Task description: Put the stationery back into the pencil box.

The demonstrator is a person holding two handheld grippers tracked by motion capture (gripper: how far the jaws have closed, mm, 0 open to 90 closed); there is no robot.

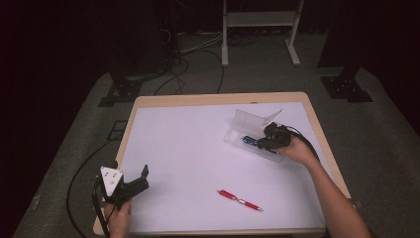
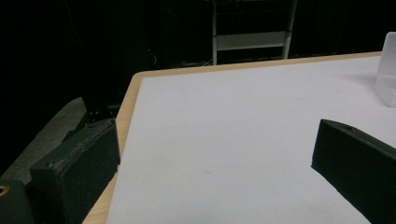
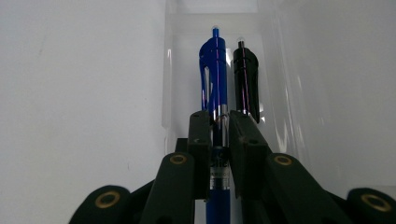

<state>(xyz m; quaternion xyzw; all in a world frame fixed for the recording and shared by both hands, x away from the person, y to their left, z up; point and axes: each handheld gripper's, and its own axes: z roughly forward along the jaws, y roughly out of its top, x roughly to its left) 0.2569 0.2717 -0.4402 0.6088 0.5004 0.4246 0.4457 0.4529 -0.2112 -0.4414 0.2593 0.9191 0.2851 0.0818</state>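
A clear plastic pen case [image 1: 241, 125] lies with its lid open at the table's right side. My right gripper [image 1: 262, 142] reaches into it. In the right gripper view my right gripper [image 3: 215, 120] is shut on a blue pen [image 3: 214, 65], which lies lengthwise in the case [image 3: 187, 28]. A black pen [image 3: 245, 77] lies beside it, on its right in that view. The blue pen [image 1: 247, 140] also shows in the high view. A red pen [image 1: 239, 200] lies loose on the white mat near the front. My left gripper [image 1: 143, 179] stands open at the front left corner, holding nothing.
A white mat [image 1: 198, 148] covers the wooden table [image 1: 218, 98]. In the left gripper view my left gripper [image 2: 215, 163] faces the bare mat, with the clear case [image 2: 387, 70] at the right edge. Cables and a white frame stand on the floor beyond the table.
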